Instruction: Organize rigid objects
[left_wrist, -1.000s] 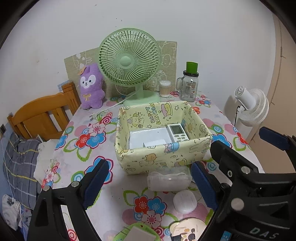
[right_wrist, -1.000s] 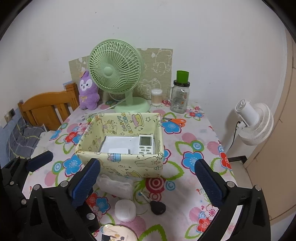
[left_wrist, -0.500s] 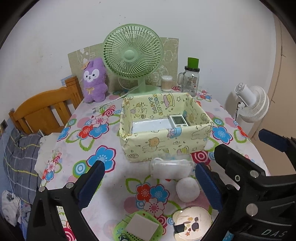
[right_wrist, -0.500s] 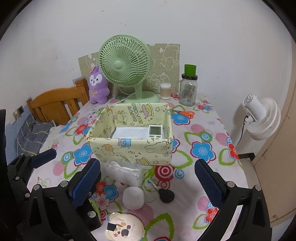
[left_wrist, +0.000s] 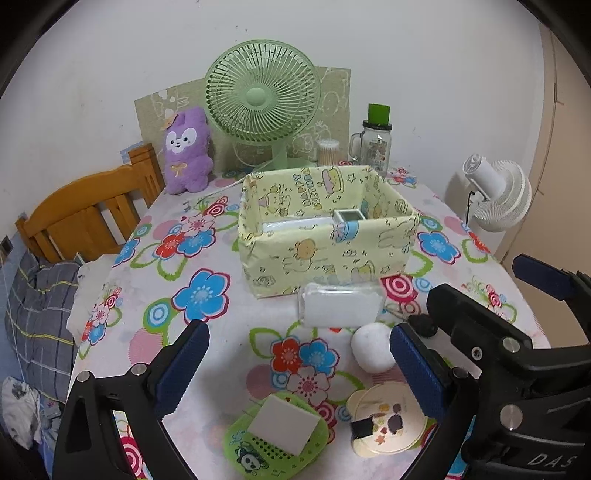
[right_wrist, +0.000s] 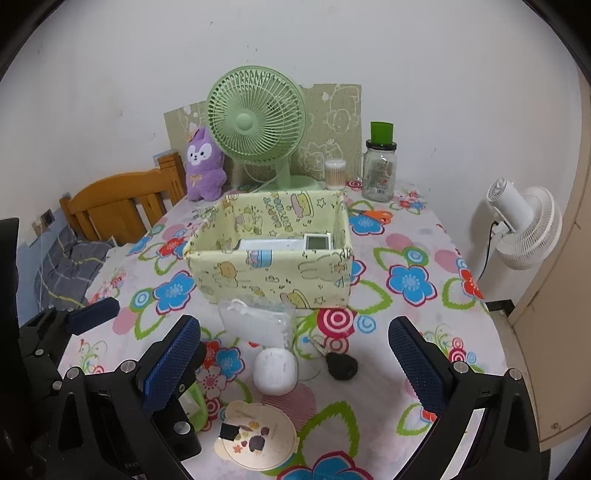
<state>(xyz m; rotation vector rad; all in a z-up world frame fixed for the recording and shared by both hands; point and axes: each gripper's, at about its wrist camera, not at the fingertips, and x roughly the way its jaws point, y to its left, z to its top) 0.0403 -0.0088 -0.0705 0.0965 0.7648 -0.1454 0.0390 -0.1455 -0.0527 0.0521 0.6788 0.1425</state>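
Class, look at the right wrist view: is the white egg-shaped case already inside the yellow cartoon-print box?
No, the white egg-shaped case lies on the flowered tablecloth in front of the yellow box, beside a black key fob.

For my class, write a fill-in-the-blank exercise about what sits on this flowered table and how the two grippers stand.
1. The remote lies inside the yellow ____.
2. The clear case sits on the table just in front of the box, and the white pebble-shaped case sits nearer the ____ than it.
3. Both the left gripper and the right gripper are ____ and hold nothing.
4. The tall fan at the back is ____ in colour.

Missing words: box; grippers; open; green
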